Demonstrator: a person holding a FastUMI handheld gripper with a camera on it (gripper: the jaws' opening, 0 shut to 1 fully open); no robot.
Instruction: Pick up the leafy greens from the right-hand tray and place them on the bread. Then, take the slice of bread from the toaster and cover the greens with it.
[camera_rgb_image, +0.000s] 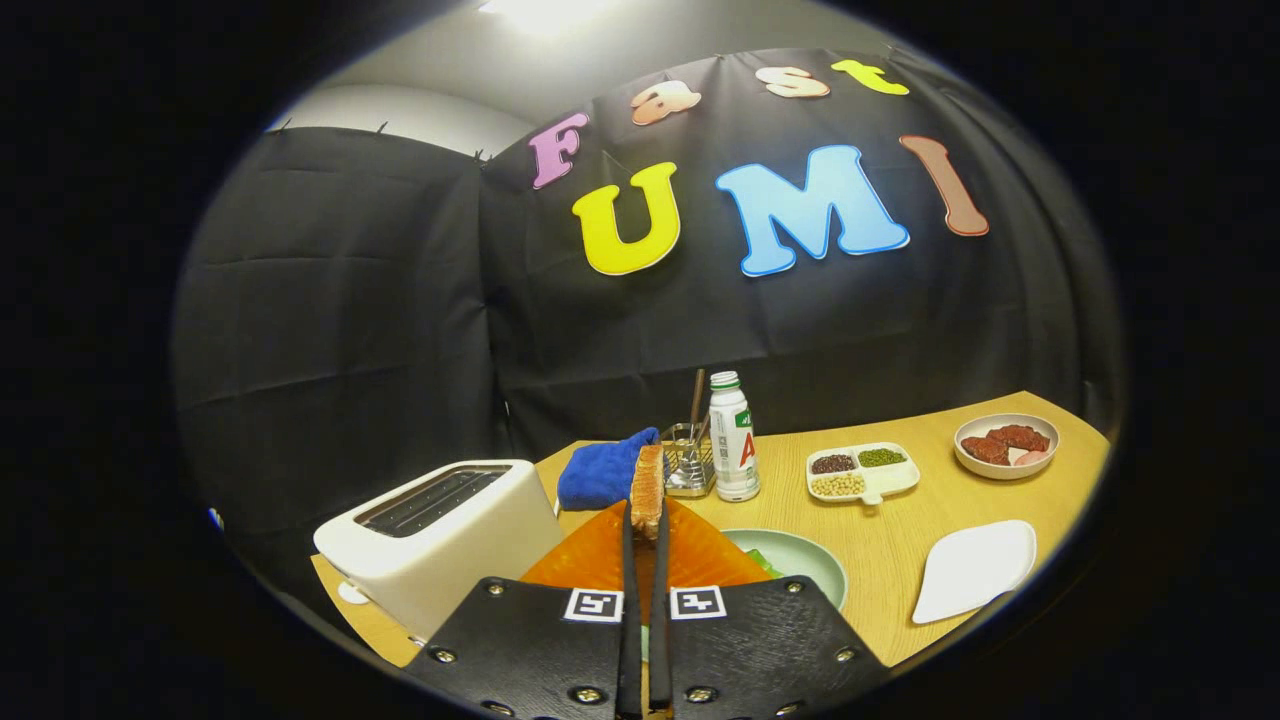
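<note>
My gripper (645, 520) is shut on a toasted slice of bread (648, 485), held upright and edge-on between the two fingers, raised above the table. The white toaster (440, 535) stands to the left of the fingers, its slots showing no bread. Below the fingers lies an orange mat (600, 555). Just right of it sits a pale green plate (805, 555) with a bit of leafy greens (762, 562) showing at its near edge; the rest is hidden behind the gripper body.
Beyond the bread lie a blue cloth (600, 475), a metal utensil holder (690, 465) and a white bottle (733, 440). Farther right are a divided dish of beans (860, 472), a bowl of meat (1005, 445) and a white tray (975, 568) on the wooden table (900, 520).
</note>
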